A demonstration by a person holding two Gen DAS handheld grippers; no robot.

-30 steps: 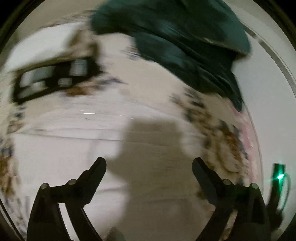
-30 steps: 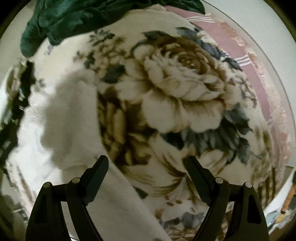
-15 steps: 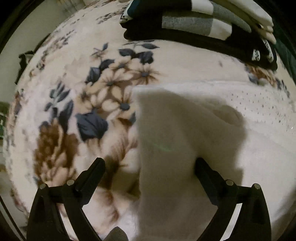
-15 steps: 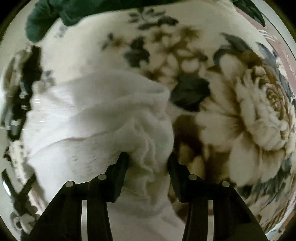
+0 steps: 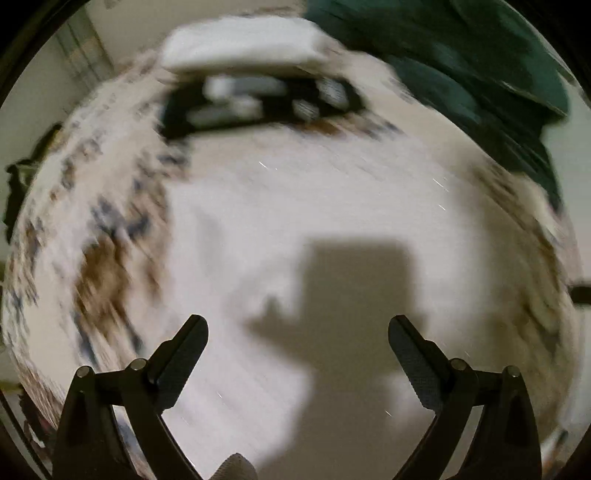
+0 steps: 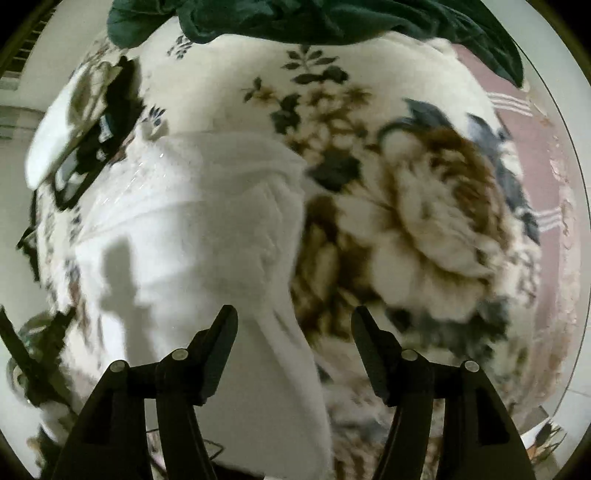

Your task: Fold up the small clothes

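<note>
A white knit garment (image 6: 207, 229) lies on a floral blanket (image 6: 436, 229); its right edge is bunched into a fold. My right gripper (image 6: 295, 325) is open just above that edge, holding nothing. In the blurred left wrist view the same white garment (image 5: 295, 221) fills the middle. My left gripper (image 5: 297, 332) is wide open above it and empty, its shadow falling on the cloth.
A stack of folded clothes, black and white (image 5: 258, 92), sits at the far side, also in the right wrist view (image 6: 85, 122). A dark green garment (image 5: 480, 74) lies heaped at the back right (image 6: 314, 18). A pink striped sheet (image 6: 535, 155) shows at the right.
My right gripper, half closed around the garment's bunched edge half a second ago, has opened and let it go. My left gripper has swung back over the garment's middle, still open.
</note>
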